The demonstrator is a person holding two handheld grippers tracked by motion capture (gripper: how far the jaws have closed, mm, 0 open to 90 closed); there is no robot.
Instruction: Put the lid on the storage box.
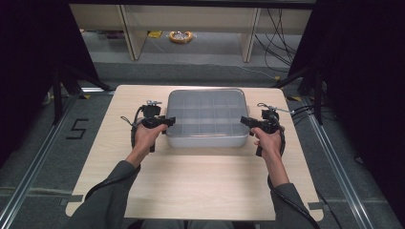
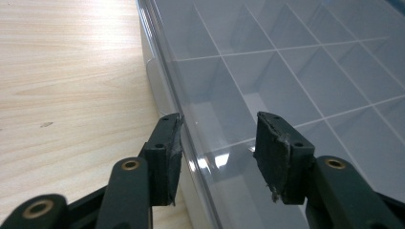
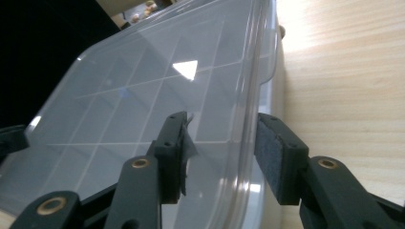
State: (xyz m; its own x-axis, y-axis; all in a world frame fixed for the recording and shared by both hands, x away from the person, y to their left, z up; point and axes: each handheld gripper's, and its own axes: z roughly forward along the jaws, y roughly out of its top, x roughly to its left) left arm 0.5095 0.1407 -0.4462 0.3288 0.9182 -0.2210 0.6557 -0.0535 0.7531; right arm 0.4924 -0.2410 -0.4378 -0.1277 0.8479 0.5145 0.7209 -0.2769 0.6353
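Black rubber-faced pads (image 2: 267, 152) of the left tongs (image 1: 165, 121) straddle the left rim of a translucent grey plastic organiser box with a clear lid and gridded compartments (image 1: 206, 118); jaws stand apart, one over the lid and one outside the wall, neither pad visibly pressing. Right tongs (image 1: 245, 121) mirror this at the right rim, jaws likewise parted across the lid edge, gripping nothing. Box sits mid-counter on the pale wood-grain counter (image 1: 191, 186), its long axis running left to right, lying directly between both tongs, each hand equally near its own end. Lid is smooth and glossy; the compartments look empty. Judgement: closing on both rims comes next.
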